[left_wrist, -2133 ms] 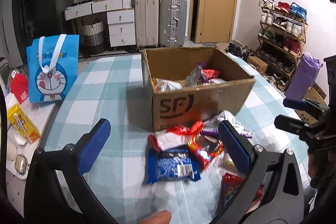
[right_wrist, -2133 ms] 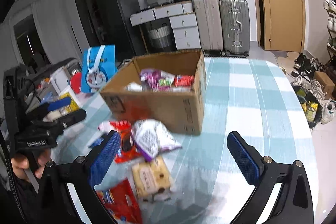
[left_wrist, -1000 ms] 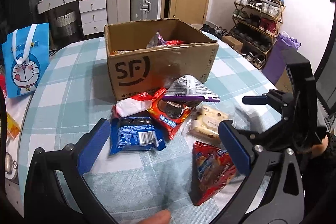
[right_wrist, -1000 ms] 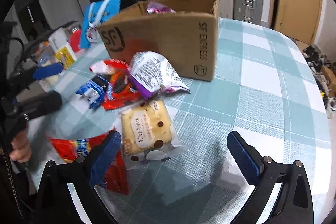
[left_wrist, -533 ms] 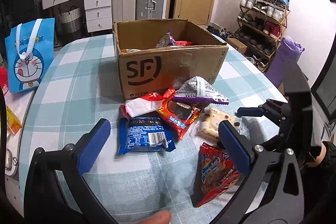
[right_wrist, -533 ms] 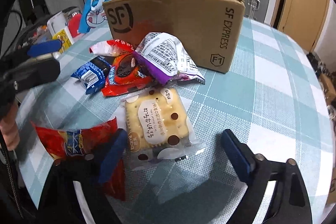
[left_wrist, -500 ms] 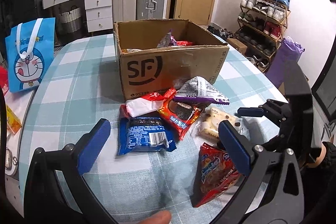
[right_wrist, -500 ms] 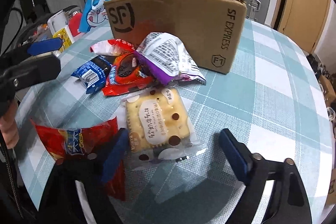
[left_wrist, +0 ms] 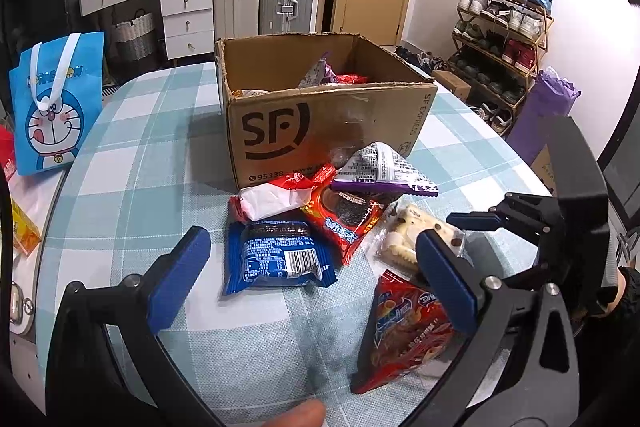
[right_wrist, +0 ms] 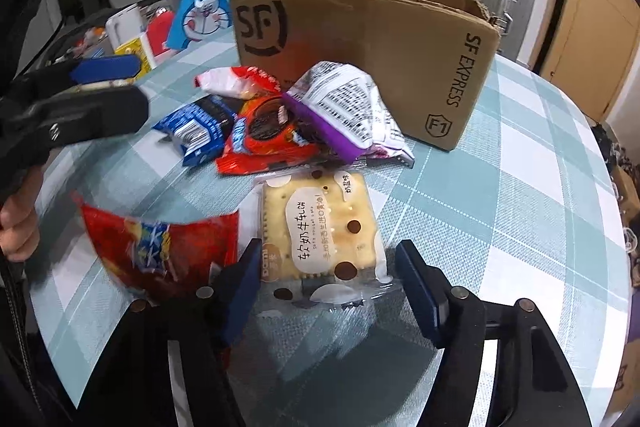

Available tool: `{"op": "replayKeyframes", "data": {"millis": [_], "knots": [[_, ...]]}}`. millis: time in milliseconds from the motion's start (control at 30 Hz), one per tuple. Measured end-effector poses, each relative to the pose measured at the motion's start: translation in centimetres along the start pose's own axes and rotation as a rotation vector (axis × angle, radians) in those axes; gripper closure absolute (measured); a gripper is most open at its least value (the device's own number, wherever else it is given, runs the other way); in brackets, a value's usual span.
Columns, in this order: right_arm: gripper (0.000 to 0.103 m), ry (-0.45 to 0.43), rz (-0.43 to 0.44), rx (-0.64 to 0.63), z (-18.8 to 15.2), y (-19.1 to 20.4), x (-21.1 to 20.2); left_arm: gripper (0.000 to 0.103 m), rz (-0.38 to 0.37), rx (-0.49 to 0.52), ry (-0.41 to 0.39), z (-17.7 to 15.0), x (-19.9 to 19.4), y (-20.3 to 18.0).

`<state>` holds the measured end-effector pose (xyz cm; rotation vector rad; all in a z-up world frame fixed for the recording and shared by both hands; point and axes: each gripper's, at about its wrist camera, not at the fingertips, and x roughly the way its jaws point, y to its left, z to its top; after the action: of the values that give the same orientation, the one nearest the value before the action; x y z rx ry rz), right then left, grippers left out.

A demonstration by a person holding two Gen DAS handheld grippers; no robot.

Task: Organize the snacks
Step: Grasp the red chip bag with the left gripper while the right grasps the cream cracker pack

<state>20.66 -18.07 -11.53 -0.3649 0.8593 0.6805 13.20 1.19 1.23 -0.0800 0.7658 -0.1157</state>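
Observation:
Several snack packets lie on the checked tablecloth in front of an open SF cardboard box [left_wrist: 320,131]. My right gripper [right_wrist: 326,283] straddles the near end of a cracker packet [right_wrist: 320,227]. Its jaws are closing and the packet lies between them; the right pad still stands a little off it. Left of it lies a red chips packet [right_wrist: 160,247]. My left gripper [left_wrist: 312,279] hangs open above a blue packet [left_wrist: 276,255], holding nothing. A red cookie packet [left_wrist: 344,215], a purple-and-silver bag [left_wrist: 384,171] and a red-and-white packet [left_wrist: 276,197] lie near the box.
The box [right_wrist: 360,27] holds several packets. A blue cartoon bag [left_wrist: 52,107] stands at the table's left edge, with a yellow box [left_wrist: 20,231] beside it. Suitcases, drawers and a shoe rack [left_wrist: 504,27] stand beyond the table. Bare tablecloth [right_wrist: 520,147] lies right of the box.
The right gripper came down and forward over the cracker packet, and its jaws narrowed from wide open to close around it. The left gripper has stayed where it was for the last second.

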Motion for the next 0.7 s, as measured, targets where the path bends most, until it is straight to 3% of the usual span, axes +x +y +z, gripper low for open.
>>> {"op": "replayKeyframes", "data": {"millis": [167,333,567,700], "knots": [[0.045,0.005,0.028,-0.026,-0.4,0.1,-0.6,0.001,0.005,0.0,-0.008,0.1,-0.3,0.2],[0.045,-0.005,0.027,-0.062,-0.7,0.2,-1.5,0.001,-0.001,0.002,-0.016,0.2,-0.8,0.2],[0.045,-0.091,0.06,-0.015,-0.4,-1.7,-4.6,0.001,-0.105,0.027,-0.023,0.1,-2.1,-0.4],[0.045,-0.143,0.064,-0.009,0.1,-2.1,-6.2,0.001,-0.112,0.108,0.018,-0.4,-2.2,-1.7]]}}
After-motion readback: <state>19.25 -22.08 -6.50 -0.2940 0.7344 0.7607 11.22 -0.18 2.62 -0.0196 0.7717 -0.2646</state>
